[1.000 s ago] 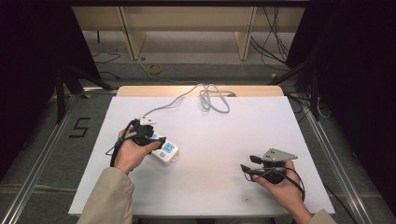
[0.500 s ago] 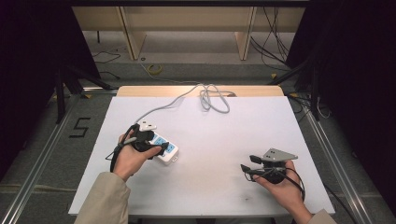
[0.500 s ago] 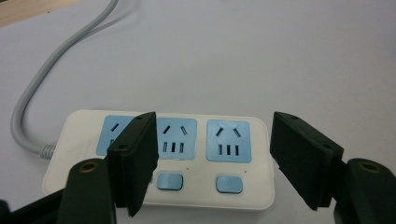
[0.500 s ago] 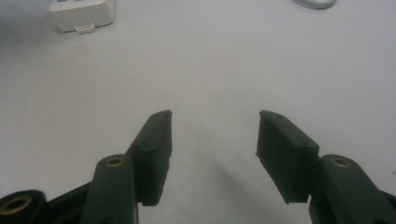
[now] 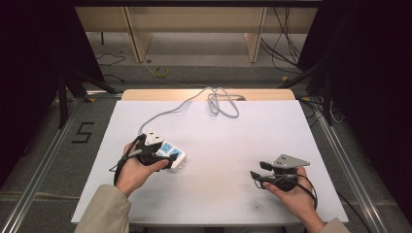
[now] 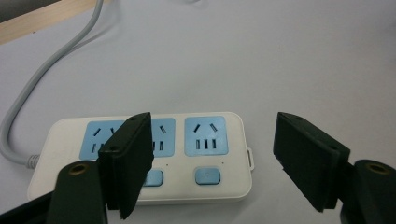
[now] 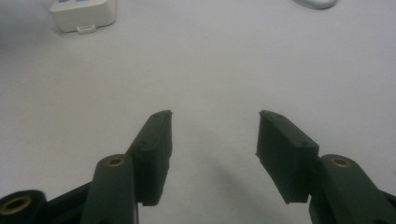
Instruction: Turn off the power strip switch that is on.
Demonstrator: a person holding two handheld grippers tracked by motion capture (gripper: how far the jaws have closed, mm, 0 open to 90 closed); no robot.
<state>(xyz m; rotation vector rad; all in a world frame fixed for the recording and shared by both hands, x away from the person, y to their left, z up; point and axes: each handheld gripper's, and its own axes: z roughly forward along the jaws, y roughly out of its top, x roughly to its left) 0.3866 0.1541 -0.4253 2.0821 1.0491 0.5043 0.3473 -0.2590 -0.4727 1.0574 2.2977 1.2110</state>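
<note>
1. Power strip, white plastic w/ three blue socket faces and blue push switches (image 6: 140, 156), lies flat on the white table top (image 5: 233, 145), left of centre, just ahead of my left gripper (image 6: 212, 158). In the high view the strip (image 5: 176, 156) pokes out past my left hand (image 5: 133, 172).
2. Grey round cable (image 5: 194, 99) leaves the strip's far end and runs to a loose coil near the table's back edge.
3. Left jaws: wide open, nothing held. One jaw hangs over the middle socket area, the other hangs clear, past the strip's tab end. No contact that I can confirm.
4. Right gripper (image 5: 257, 175) rests well apart on the right side of the table, grey three-cornered plate (image 5: 290, 160) on top. Jaws about half open, empty, over bare table.
5. Step in hand, my judgement: approach and grasp of the strip w/ left gripper.
6. To do it well: shift the gripper so both jaws straddle the housing, not a socket face. Lower until the pads sit on the side walls, then close evenly.
7. Keep pads off the switches; a squeeze there may toggle one.
8. Expect cable drag: grip firmly, lift slowly, allow slack to follow.
9. Right gripper: hold clear, or use to steady the cable if the strip twists.
</note>
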